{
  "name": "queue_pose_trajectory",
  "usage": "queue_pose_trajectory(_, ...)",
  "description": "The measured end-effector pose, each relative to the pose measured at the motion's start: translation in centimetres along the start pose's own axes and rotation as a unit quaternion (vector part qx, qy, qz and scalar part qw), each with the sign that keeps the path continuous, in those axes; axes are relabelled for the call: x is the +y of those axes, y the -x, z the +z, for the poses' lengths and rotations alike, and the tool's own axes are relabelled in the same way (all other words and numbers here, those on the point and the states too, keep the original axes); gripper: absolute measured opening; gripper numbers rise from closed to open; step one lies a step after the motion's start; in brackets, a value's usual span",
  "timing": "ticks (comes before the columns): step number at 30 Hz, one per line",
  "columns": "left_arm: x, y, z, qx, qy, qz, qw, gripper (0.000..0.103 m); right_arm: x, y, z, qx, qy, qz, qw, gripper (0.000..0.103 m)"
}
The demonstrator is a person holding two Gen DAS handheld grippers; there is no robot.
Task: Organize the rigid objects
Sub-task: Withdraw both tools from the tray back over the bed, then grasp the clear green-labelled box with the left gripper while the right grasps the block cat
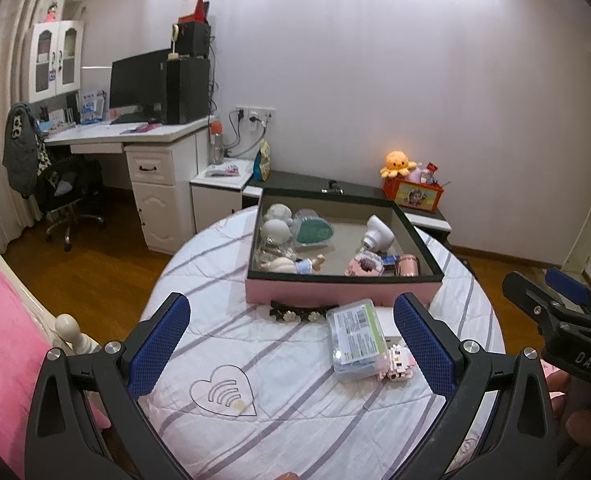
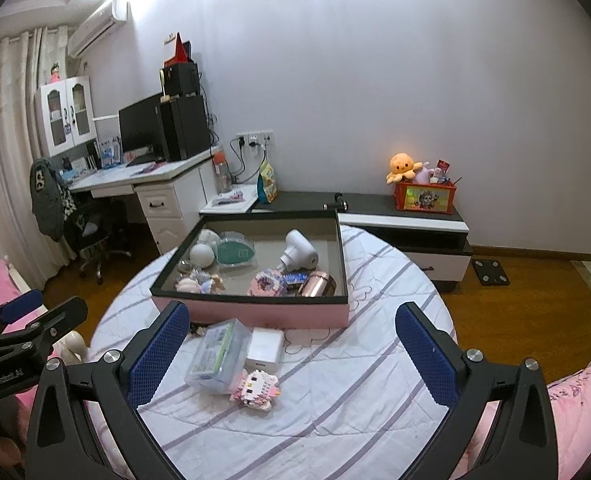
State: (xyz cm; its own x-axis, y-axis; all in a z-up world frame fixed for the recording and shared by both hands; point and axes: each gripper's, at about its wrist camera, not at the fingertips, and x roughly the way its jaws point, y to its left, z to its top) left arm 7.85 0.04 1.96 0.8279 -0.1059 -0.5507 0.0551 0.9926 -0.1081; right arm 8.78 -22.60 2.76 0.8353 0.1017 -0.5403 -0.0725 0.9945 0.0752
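Right wrist: striped bedspread bare beside pink box.

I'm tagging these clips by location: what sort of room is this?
Most likely a child's or teen's bedroom: a striped bed quilt in the foreground, a white study desk with a monitor, and an orange octopus plush by the wall.

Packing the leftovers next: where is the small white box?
Right wrist view: the white box lies on the bed before the pink tray, touching the clear plastic case.
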Motion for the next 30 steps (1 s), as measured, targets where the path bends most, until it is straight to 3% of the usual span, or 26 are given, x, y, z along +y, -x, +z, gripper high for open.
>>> queue_pose_trajectory(9,-0.7,-4.6,-1.8,0.062,0.000,-0.006,0.9981,0.103,-0.8,-5.4,-3.5,0.089,0.031,-0.007,0.996,0.103)
queue_pose_trajectory(18,-2.4,-10.6,-3.8,0.139,0.002,-0.050,0.9890,0.103,-0.8,-10.0,-7.6,0.173,0.065,0.022,0.983,0.103)
queue_pose_trajectory(26,-3.4,-15.0,-4.5,0.185,0.014,-0.080,0.9793,0.103,0.1,-12.7,-9.0,0.196,0.084,0.061,0.975,0.103)
queue_pose_trajectory(30,-3.8,-16.7,-5.0,0.206,0.014,-0.089,0.9745,0.094,0.8,-13.3,-9.2,0.193,0.095,0.087,0.973,0.103)
